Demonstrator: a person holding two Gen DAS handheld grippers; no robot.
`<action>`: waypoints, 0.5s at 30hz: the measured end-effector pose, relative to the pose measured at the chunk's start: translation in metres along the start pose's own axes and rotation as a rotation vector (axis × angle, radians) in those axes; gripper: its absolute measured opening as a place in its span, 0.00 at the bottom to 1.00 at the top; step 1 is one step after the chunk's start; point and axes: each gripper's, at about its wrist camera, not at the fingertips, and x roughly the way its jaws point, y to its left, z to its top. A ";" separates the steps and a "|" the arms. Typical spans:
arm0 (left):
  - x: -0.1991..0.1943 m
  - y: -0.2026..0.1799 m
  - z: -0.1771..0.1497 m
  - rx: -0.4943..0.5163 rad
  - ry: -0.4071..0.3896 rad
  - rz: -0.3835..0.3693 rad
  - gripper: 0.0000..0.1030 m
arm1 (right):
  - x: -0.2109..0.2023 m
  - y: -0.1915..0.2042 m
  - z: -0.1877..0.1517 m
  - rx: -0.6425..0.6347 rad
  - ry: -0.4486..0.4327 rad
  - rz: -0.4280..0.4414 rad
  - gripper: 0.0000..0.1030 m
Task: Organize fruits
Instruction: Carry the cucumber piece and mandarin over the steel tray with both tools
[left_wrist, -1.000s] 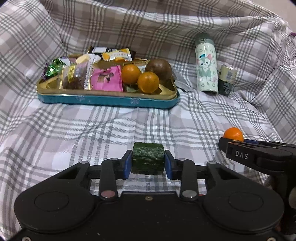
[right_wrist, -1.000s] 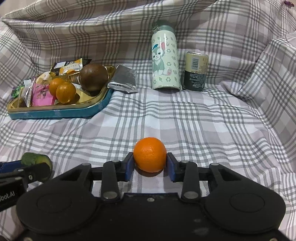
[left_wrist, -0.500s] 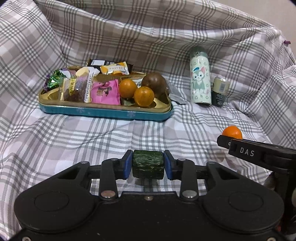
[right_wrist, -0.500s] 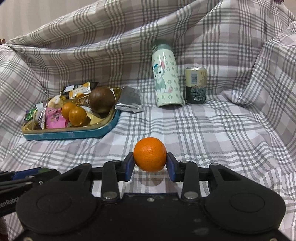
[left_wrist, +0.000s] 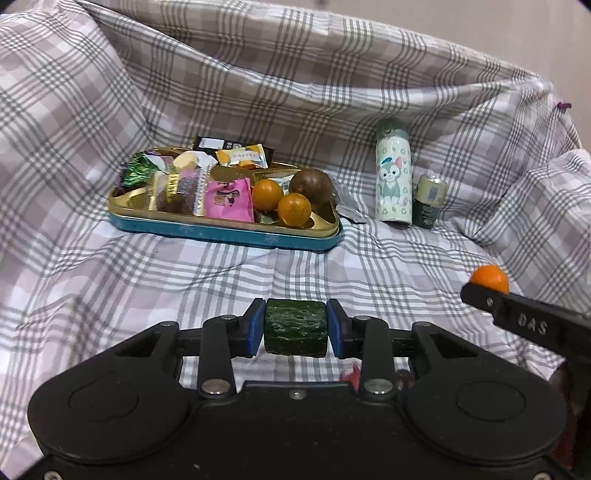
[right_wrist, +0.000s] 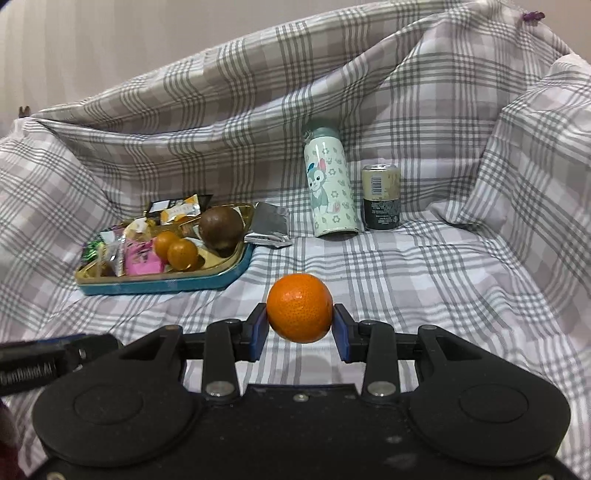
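My left gripper (left_wrist: 296, 326) is shut on a dark green cucumber chunk (left_wrist: 295, 326), held above the plaid cloth. My right gripper (right_wrist: 300, 322) is shut on an orange (right_wrist: 299, 307); in the left wrist view that orange (left_wrist: 490, 278) shows at the far right on the right gripper's black finger. A blue tin tray (left_wrist: 229, 232) with a gold inside stands further back and to the left. It holds two small oranges (left_wrist: 294, 209), a brown round fruit (left_wrist: 310, 185) and several snack packets (left_wrist: 228, 198). In the right wrist view the tray (right_wrist: 207, 282) lies ahead on the left.
A cartoon-printed bottle (left_wrist: 393, 181) and a small can (left_wrist: 430, 201) stand right of the tray. A silver foil packet (right_wrist: 269, 227) lies between tray and bottle. The plaid cloth (left_wrist: 207, 92) rises in folds behind and at both sides.
Both grippers have lifted and drawn back with their fruit still held; the tray, bottle and can now look smaller and farther away.
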 end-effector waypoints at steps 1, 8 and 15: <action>-0.006 0.000 -0.002 0.000 0.003 0.000 0.42 | -0.009 0.000 -0.003 -0.001 -0.005 0.003 0.37; -0.049 -0.001 -0.028 0.041 0.024 -0.007 0.42 | -0.064 -0.006 -0.027 0.032 -0.005 0.037 0.37; -0.073 0.001 -0.062 0.059 0.043 -0.043 0.42 | -0.107 -0.004 -0.064 0.010 0.007 0.041 0.37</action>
